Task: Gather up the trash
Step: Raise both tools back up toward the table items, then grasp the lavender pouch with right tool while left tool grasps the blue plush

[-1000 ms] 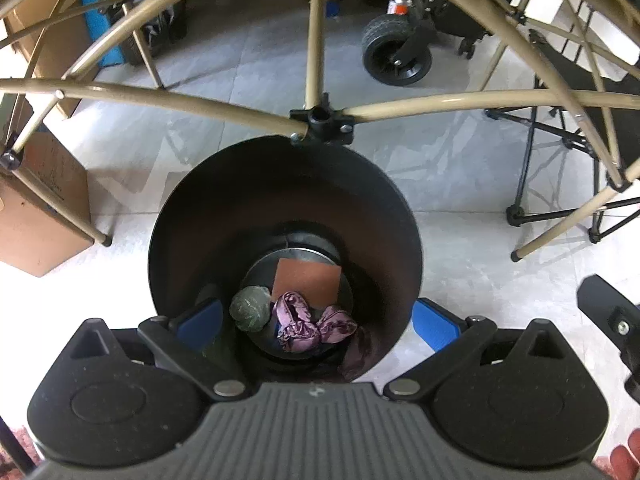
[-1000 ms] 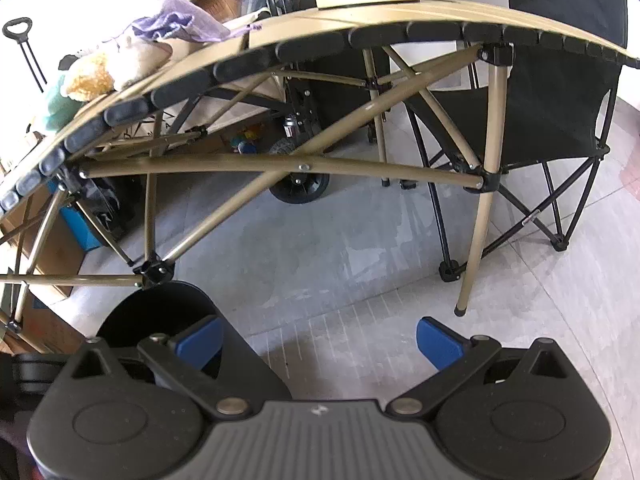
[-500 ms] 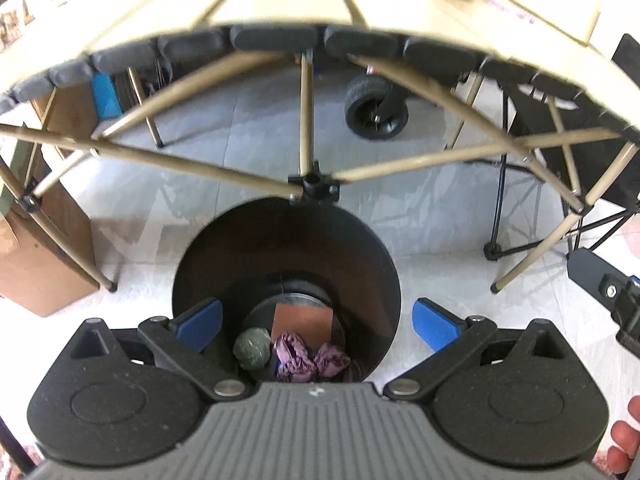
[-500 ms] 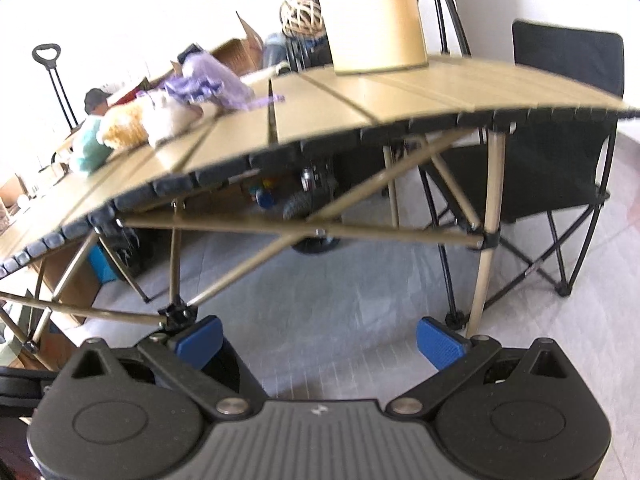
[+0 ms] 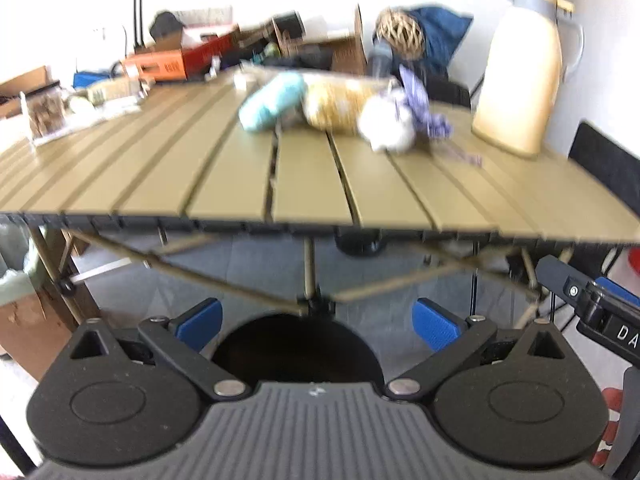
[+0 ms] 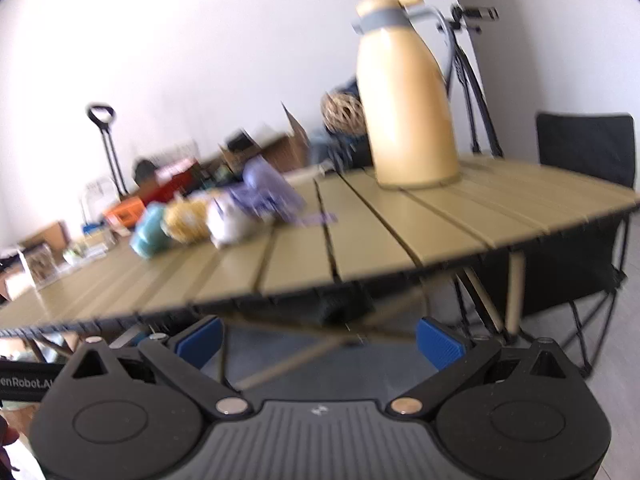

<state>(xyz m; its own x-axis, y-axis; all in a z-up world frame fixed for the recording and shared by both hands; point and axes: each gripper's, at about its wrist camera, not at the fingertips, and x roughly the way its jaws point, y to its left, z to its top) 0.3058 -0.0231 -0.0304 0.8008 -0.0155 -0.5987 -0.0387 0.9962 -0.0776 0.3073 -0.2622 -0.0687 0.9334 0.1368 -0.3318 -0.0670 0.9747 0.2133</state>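
Note:
Crumpled trash lies in a row on the tan slatted table (image 5: 304,184): a light blue wad (image 5: 272,100), a yellow wad (image 5: 340,104), a white wad (image 5: 386,124) and a purple wrapper (image 5: 420,100). The right wrist view shows the same blue wad (image 6: 150,230), yellow wad (image 6: 186,222), white wad (image 6: 230,220) and purple wrapper (image 6: 268,196). The black bin (image 5: 296,348) stands on the floor under the table's near edge, just beyond my left gripper (image 5: 318,320). Both it and my right gripper (image 6: 318,338) are open, hold nothing, and sit below the table edge.
A tall cream thermos jug (image 6: 404,96) stands on the table's right side (image 5: 520,72). A black folding chair (image 6: 584,184) is at the right. Boxes and clutter (image 5: 168,60) crowd the far left end. The table's crossed legs (image 5: 312,276) run just above the bin.
Both grippers have risen and tilted up from over the bin to about table-edge height. The bin's contents have dropped out of sight and the tabletop trash has come into view.

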